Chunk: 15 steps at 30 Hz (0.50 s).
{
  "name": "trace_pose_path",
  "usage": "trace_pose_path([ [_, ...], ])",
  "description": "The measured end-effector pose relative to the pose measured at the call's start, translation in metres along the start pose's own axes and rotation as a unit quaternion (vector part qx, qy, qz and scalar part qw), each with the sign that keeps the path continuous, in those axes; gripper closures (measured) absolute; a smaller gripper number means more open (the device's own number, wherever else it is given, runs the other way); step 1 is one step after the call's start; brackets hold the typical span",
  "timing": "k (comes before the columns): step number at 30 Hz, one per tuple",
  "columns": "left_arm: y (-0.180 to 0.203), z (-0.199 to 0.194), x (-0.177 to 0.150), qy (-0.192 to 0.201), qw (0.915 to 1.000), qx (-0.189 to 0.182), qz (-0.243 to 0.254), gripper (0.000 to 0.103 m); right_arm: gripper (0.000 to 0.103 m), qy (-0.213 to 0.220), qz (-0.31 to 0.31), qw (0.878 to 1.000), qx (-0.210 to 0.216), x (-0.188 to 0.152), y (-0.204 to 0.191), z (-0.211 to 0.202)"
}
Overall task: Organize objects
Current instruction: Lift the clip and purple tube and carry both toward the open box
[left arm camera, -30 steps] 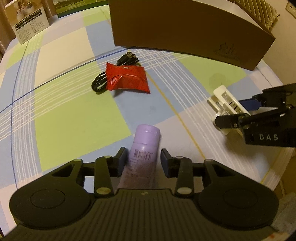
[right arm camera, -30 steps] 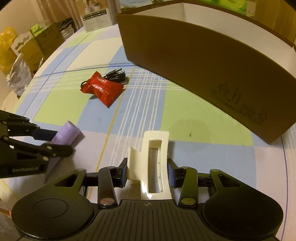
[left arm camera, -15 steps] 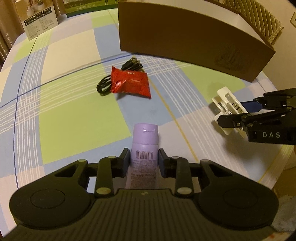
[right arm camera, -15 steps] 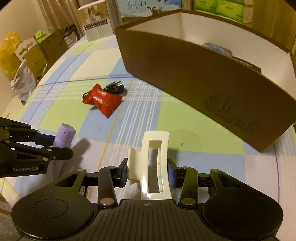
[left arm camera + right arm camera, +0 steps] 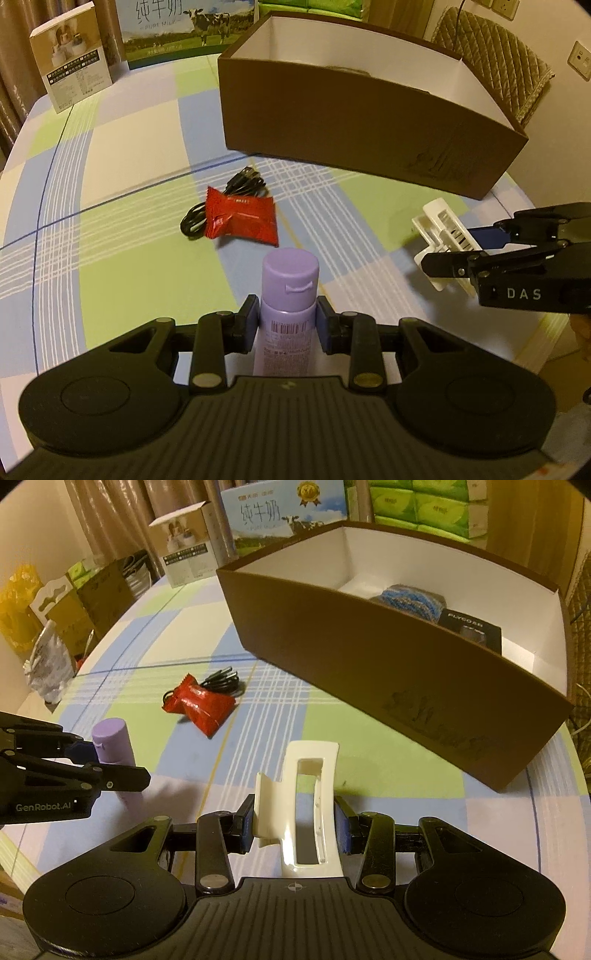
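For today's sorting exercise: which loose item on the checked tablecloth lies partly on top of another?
The shiny red foil packet: it overlaps the coiled black cable, which lies directly on the cloth.

The left gripper fills the bottom of its own view, both fingers closed against the sides of a purple bottle standing upright at lower centre. The right gripper fills the bottom of its view likewise, fingers clamped on a white hair clip. Each gripper shows at the other view's side edge, raised above the table.
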<state>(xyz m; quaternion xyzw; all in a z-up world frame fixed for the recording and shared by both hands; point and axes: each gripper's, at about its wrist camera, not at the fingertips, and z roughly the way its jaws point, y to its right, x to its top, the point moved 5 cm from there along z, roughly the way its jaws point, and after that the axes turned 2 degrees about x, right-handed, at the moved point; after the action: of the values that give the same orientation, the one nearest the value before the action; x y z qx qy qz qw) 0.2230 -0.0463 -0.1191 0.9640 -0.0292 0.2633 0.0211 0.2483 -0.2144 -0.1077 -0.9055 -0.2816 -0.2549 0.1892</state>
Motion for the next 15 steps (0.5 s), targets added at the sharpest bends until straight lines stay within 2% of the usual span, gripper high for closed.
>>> trace_pose_path([
  [15,0.008,-0.020,0.022,0.035,0.9994,-0.005,-0.004,0.076,0.064,0.033,-0.001,0.999,0.006,0.016,0.005,-0.019],
])
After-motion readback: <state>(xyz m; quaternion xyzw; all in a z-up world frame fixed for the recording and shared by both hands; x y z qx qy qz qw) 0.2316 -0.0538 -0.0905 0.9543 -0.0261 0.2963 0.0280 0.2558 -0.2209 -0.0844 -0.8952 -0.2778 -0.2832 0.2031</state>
